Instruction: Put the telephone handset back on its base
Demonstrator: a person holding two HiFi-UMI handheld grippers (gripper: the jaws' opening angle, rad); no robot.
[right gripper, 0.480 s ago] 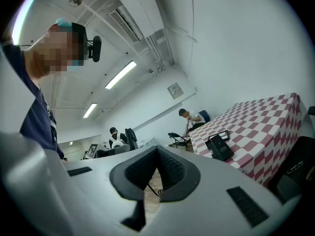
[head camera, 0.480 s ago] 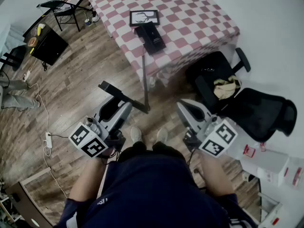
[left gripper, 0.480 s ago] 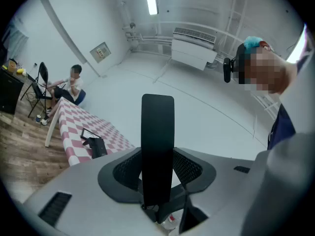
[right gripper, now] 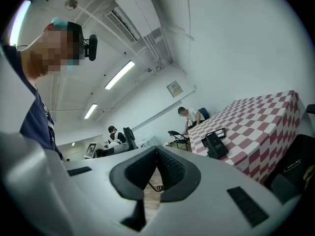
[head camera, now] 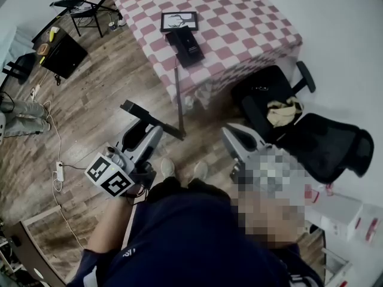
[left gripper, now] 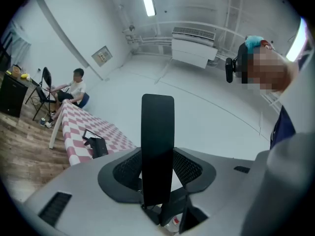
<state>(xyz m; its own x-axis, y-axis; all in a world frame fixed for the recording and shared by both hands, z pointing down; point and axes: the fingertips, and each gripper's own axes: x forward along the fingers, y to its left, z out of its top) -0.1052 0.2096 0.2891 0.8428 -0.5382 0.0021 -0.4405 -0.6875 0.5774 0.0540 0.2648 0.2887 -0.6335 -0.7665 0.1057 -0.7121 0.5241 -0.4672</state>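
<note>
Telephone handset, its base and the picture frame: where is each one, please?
telephone handset (left gripper: 157,136): left gripper view, middle of its black body.
base (head camera: 187,45): head view, centre of its top face.
picture frame (head camera: 178,20): head view, middle of the framed picture.

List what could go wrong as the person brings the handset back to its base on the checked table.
1. The cord looks stretched straight from the handset, held in the left gripper, to the base near the edge of the table. A tug might drag the base off.
2. The picture frame lies just behind the base and could get knocked.
3. The right gripper is shut and empty, so nothing steadies the base.
</note>
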